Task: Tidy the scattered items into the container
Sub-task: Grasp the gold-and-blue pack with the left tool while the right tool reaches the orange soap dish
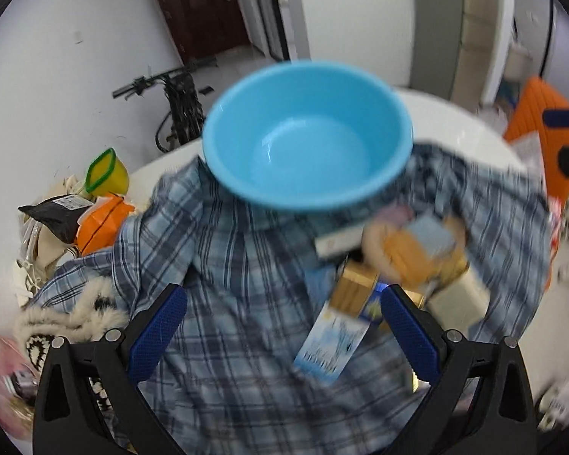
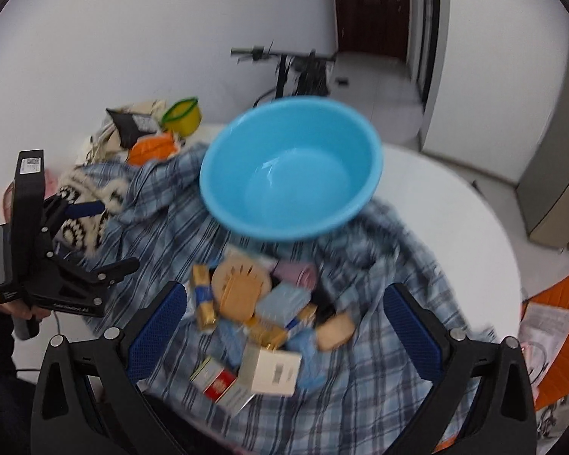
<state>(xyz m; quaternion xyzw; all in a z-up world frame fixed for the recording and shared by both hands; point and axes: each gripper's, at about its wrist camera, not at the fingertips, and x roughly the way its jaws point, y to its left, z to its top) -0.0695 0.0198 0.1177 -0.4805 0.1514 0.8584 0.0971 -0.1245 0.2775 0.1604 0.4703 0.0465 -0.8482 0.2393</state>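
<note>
Both grippers, left (image 1: pixel 282 335) and right (image 2: pixel 284 331), spread wide and empty, blue basin (image 2: pixel 290 168) at far edge of plaid shirt (image 2: pixel 379 360), scattered packets (image 2: pixel 261 314) near, bare white table (image 2: pixel 455 204) right.

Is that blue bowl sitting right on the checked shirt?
Touching. In the right wrist view the bowl rests on the shirt, whose folds meet its underside with no gap; the left wrist view agrees.

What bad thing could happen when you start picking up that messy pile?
The blue bowl sits on rumpled plaid cloth, so a nudge might tip it. The small boxes and packets lie heaped on that same cloth; grabbing one could snag fabric and scatter the rest. Both the left gripper and the right gripper are open and empty.
</note>
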